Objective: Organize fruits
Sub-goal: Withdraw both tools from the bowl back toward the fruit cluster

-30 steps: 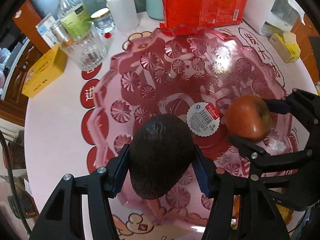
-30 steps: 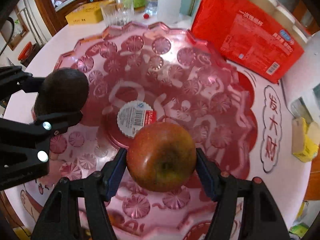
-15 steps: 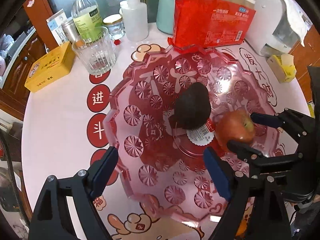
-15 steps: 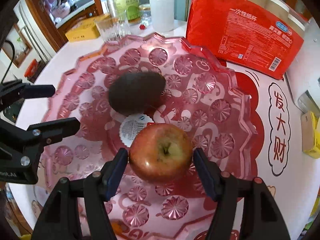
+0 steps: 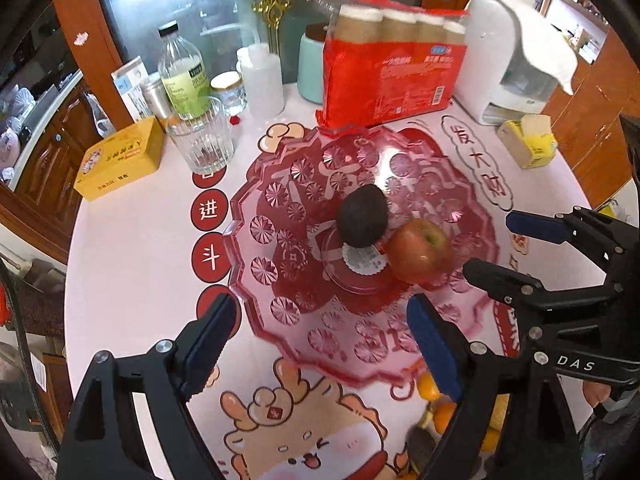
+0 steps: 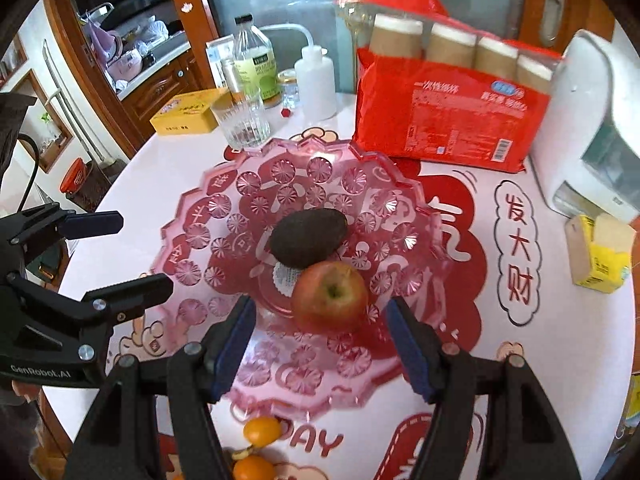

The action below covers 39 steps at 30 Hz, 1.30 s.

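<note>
left claw (image 5: 316, 344): blue pads wide apart, nothing between them, hanging over the near-left rim of the fruit dish. Risk: a drop from here would clip the scalloped rim and tip the dish.
drinking glass (image 5: 200, 140): upright at the far left, just beside the dish rim. Risk: a wide sideways swing of the left claw could topple it.
pink fruit dish (image 6: 192, 208): faceted clear plastic, centred on the bench (image 5: 132, 264), light-looking. Risk: it could skid on the smooth printed cover if nudged.
avocado (image 6: 308, 236): lying on its side in the dish centre, partly over a price sticker, touching the apple. Risk: it is rounded and may roll if the apple shifts.
apple (image 6: 330, 296): stem up, in the dish just near-right of the avocado, free of the pads. Risk: it could roll down toward the centre.
right claw (image 6: 320, 346): pads apart and empty, poised above the apple.
small oranges (image 6: 262, 430): on the bench off the near rim, not yet in the dish. Risk: small and round, they are likely to squirt out of a loose pinch.
</note>
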{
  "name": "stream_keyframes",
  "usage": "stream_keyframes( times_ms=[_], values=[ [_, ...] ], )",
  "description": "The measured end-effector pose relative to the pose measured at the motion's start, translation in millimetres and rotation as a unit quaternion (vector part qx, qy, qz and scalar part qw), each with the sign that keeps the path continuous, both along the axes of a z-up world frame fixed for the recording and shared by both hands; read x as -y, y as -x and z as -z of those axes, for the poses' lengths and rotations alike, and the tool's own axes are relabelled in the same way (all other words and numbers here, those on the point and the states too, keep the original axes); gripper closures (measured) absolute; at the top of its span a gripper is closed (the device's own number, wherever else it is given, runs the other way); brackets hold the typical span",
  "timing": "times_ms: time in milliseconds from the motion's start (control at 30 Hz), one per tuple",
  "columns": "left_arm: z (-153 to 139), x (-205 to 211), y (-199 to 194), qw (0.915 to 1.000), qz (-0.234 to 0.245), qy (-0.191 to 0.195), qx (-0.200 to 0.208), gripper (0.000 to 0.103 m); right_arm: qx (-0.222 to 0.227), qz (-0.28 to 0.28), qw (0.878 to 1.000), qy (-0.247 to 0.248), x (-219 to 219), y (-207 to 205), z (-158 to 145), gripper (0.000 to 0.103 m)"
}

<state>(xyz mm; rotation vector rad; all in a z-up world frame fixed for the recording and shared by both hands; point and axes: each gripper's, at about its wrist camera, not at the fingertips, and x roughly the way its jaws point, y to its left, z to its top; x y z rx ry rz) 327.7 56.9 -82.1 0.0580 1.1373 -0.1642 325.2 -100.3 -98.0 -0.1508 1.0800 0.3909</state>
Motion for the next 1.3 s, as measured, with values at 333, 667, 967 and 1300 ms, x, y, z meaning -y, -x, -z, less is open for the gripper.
stream_keyframes(
  times_ms=[333,667,967,1300],
  values=[
    [-55.2,-5.1,52.2,0.9990,0.005,0.011,0.042,0.014,0.023,0.021,0.999,-0.009,10.3,52.1,-52.0,0.035],
    [-95.6,-17.7,100.7,0.9967,0.003,0.041,0.070,0.012,0.071,0.029,0.997,-0.005,13.4,117.8,-100.6,0.035],
    [-113.6,-17.9,138.9,0.9946,0.019,0.057,0.085,0.012,0.104,0.042,0.994,0.016,16.0,172.7,-122.6,0.035],
    [-126.2,-4.9,184.5,0.9903,0.059,0.061,0.109,0.012,0.140,0.081,0.986,0.038,36.7,222.0,-138.9,0.035]
  ],
)
